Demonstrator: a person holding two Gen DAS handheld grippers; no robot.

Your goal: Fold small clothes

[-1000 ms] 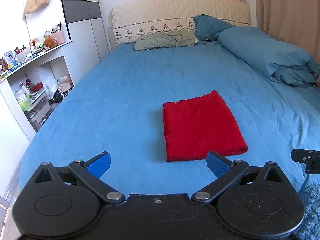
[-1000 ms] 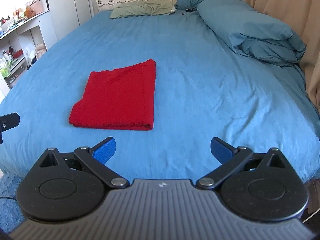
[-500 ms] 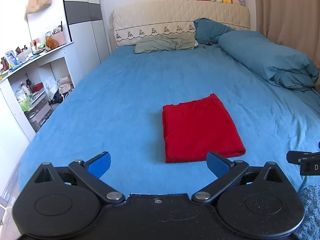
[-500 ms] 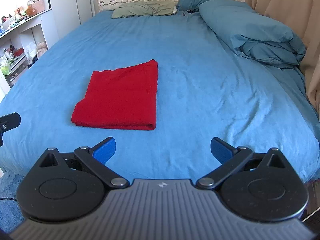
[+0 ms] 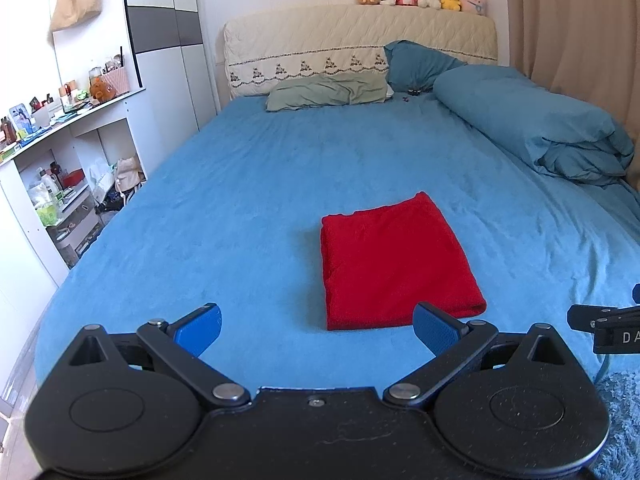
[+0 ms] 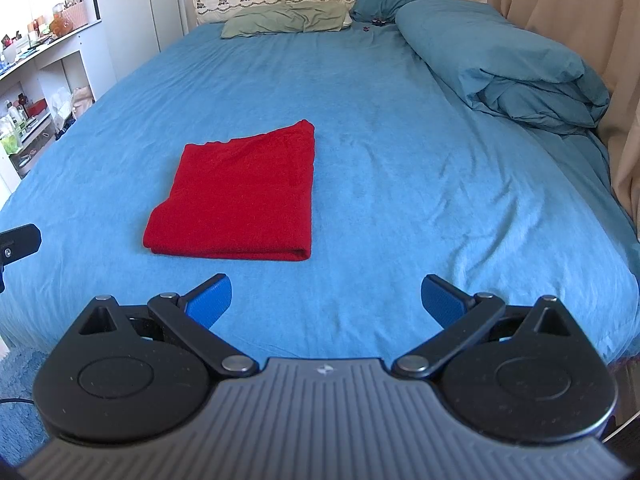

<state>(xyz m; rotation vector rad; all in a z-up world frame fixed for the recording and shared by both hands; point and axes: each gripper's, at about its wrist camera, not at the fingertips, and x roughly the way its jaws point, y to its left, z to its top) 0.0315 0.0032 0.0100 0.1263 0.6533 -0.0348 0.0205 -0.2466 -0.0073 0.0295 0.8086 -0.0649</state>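
A red garment [image 5: 394,262] lies folded into a flat rectangle on the blue bed sheet [image 5: 248,200]; it also shows in the right wrist view [image 6: 240,198]. My left gripper [image 5: 318,330] is open and empty, held back from the garment's near edge over the foot of the bed. My right gripper [image 6: 326,300] is open and empty, to the right of the garment and short of it. A part of the right gripper [image 5: 604,322] shows at the right edge of the left wrist view.
A rolled blue duvet [image 5: 536,128] lies along the bed's right side. A green pillow [image 5: 328,94] and a blue pillow [image 5: 416,64] lie by the headboard [image 5: 360,40]. White shelves [image 5: 60,160] with clutter stand left. A curtain [image 6: 560,20] hangs right.
Both grippers have drawn back slightly from the folded red garment, which now sits a little farther off. The garment has not moved. Both stay open.
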